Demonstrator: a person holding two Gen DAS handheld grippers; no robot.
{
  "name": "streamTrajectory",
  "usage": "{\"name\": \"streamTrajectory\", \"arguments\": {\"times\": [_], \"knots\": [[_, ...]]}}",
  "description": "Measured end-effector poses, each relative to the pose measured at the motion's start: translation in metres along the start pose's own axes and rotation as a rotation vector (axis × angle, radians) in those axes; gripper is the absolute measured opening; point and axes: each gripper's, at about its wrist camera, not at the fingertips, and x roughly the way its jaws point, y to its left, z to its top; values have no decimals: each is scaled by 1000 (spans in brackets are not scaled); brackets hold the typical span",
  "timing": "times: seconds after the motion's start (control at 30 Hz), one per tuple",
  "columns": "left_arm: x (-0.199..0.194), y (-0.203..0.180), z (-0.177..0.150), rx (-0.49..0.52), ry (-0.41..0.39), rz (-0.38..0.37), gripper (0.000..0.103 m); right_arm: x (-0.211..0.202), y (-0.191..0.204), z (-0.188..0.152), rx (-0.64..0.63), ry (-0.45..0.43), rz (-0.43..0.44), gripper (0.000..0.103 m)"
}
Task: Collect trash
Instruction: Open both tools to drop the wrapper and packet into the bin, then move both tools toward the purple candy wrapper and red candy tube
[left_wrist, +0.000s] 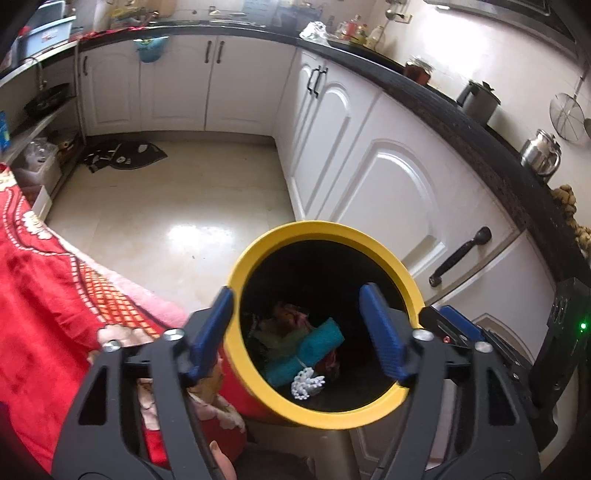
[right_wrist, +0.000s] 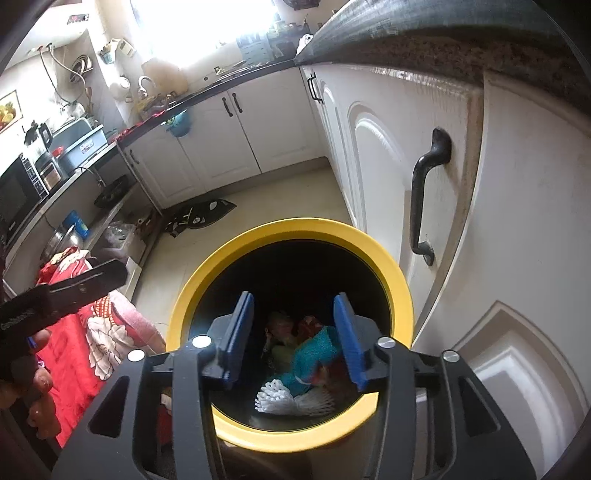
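A round bin with a yellow rim (left_wrist: 258, 243) (right_wrist: 207, 266) stands on the kitchen floor, close to white cabinets. At its dark bottom lie a teal wrapper (left_wrist: 306, 350) (right_wrist: 314, 350), white foam netting (left_wrist: 306, 384) (right_wrist: 284, 400) and red and pale crumpled scraps (left_wrist: 291, 317). My left gripper (left_wrist: 299, 328) hovers over the bin's mouth, blue pads wide apart, nothing between them. Above the same opening my right gripper (right_wrist: 293, 336) is open too, with nothing pinched between its blue pads. The left gripper's black body (right_wrist: 70, 291) shows at the left of the right wrist view.
White cabinet doors with black handles (right_wrist: 424, 192) (left_wrist: 461, 254) stand close on the right of the bin. A red patterned garment (left_wrist: 44, 288) (right_wrist: 81, 339) fills the left. A dark mat (left_wrist: 125, 155) lies on the pale floor by the far cabinets.
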Motion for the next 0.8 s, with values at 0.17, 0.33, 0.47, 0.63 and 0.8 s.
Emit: {"name": "streamTrajectory", "arguments": {"times": [0.17,0.33,0.47,0.63,0.8], "knots": [[-20,12,2,-23,-38,37,92,-10,10,0,-21,-23,9,55],[-47,29,-3,-49,-80,97,92,-20,25,0,-49,-43,42,61],[-67,45,-10,-78,-104,135,92,-28,45,-1,-78,-52,80,64],[-92,64,-16,-109,-134,180,92,-35,69,-2,-109,-54,133,66],[-116,80,-25,-139,-163,215,92,-42,99,-5,-161,-51,190,69]]}}
